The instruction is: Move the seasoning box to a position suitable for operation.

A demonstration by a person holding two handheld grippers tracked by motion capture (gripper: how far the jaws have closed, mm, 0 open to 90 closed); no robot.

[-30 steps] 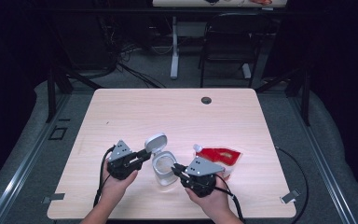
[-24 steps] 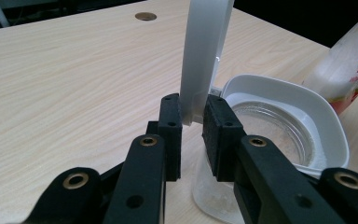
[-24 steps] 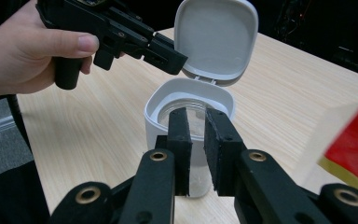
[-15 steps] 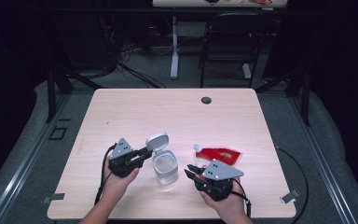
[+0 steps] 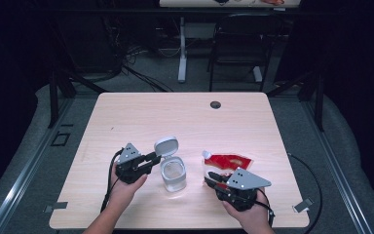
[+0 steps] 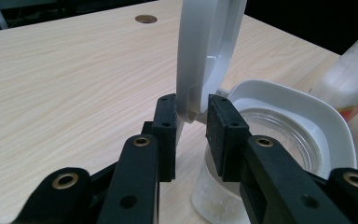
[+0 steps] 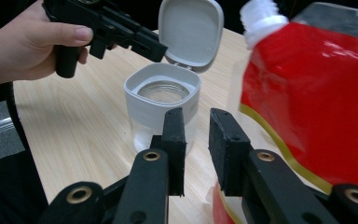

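Observation:
A clear jar with a white collar stands near the table's front, its hinged white lid flipped up. My left gripper is shut on the lid's lower edge by the hinge; up close, the lid rises between the pads above the jar. A red pouch with a white spout lies right of the jar. My right gripper sits at the pouch's near edge, narrowly open with nothing between the jaws. Over those jaws I see the jar, then the pouch at right.
The light wooden table has a dark cable hole at the back. Cables trail from both grippers toward the front edge. Behind the table stand a chair and desk legs on grey floor.
My right gripper has drawn back from the jar, moving right and toward the front edge beside the pouch. The left gripper keeps its hold on the raised lid.

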